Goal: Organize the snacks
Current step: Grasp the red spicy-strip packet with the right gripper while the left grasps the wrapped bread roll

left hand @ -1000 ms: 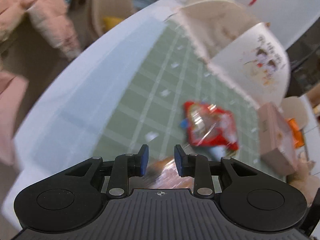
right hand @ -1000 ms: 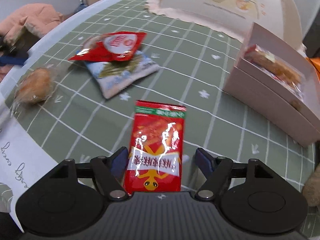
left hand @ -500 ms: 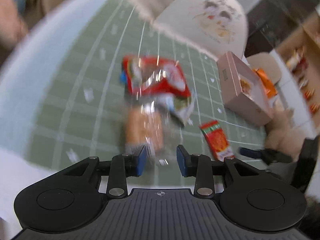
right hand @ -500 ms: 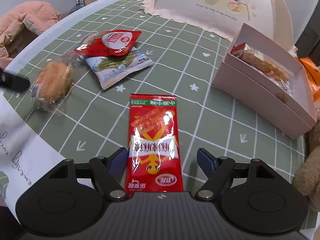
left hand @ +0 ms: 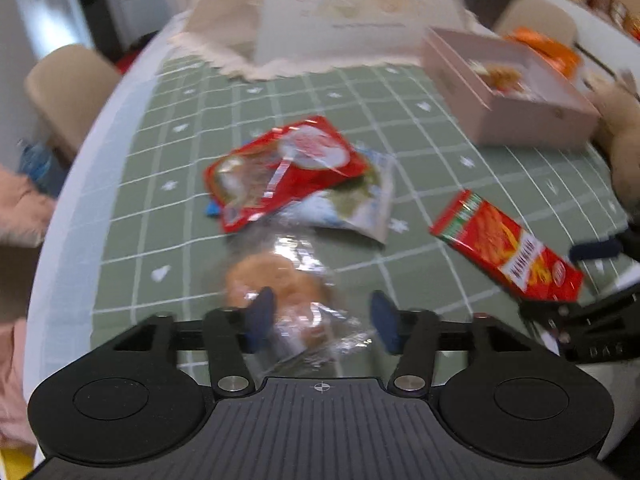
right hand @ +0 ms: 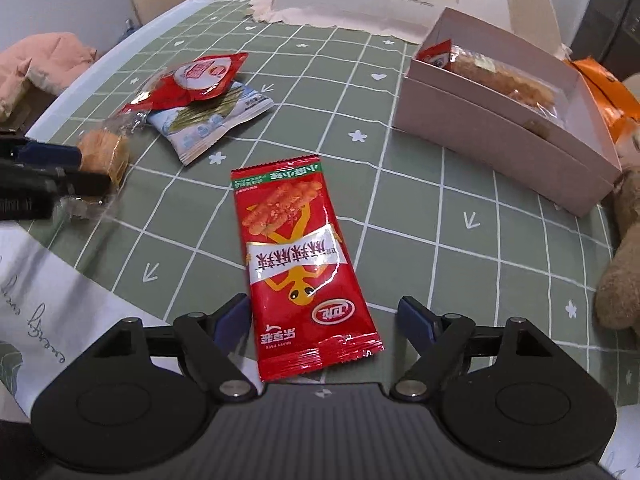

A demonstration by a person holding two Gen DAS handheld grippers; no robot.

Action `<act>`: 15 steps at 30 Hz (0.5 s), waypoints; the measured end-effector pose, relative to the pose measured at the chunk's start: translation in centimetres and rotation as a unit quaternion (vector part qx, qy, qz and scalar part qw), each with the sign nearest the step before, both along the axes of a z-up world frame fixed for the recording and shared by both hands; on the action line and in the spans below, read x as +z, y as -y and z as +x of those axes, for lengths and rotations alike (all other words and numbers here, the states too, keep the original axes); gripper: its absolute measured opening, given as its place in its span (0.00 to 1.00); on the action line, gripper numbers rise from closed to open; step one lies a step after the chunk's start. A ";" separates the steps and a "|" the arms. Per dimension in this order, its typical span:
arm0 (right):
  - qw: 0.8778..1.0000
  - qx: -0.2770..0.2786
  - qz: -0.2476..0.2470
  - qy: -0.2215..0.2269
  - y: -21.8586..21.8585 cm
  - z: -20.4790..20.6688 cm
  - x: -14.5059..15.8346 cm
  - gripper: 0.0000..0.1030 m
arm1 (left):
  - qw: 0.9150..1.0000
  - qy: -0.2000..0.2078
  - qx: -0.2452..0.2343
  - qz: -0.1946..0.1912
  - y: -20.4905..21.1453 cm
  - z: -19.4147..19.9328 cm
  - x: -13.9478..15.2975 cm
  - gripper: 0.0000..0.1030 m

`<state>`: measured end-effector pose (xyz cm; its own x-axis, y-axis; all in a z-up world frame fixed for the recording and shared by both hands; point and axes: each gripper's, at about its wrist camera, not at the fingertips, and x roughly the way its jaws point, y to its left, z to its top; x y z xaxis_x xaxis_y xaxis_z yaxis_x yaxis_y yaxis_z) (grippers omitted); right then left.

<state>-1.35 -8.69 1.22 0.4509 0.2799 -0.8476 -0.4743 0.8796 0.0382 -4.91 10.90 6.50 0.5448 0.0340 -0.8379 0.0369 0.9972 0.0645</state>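
Fingers spread on my left gripper [left hand: 322, 320], straddling the wrapped cake [left hand: 280, 284]; right gripper [right hand: 320, 320], equally wide, straddles the red packet [right hand: 300, 256] lengthwise.

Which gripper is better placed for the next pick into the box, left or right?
Right, probably. The right gripper is open with the long red packet lying sharp between its fingers, and the pink box is on that side. The left gripper straddles the clear-wrapped pastry, farther from the box.
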 end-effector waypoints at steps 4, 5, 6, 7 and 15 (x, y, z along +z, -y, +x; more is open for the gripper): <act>1.000 -0.011 0.010 0.008 0.3 -0.1 -0.2 0.87 | 1.000 0.005 0.017 -0.019 -1.4 0.0 0.5 0.62; 1.000 -0.011 0.012 0.012 0.3 -0.2 -0.3 0.88 | 0.999 0.011 0.039 -0.013 -2.1 -0.1 0.6 0.60; 1.000 -0.012 0.015 0.015 0.4 -0.3 -0.3 0.89 | 0.998 0.013 0.060 -0.009 -2.6 -0.1 0.7 0.60; 1.000 -0.013 0.018 0.019 0.4 -0.4 -0.4 0.90 | 0.997 0.010 0.081 -0.012 -3.2 -0.2 0.6 0.60; 0.999 -0.015 0.026 0.037 1.0 -1.0 -0.8 0.95 | 0.979 -0.026 0.143 -0.145 -6.2 1.6 -1.8 0.68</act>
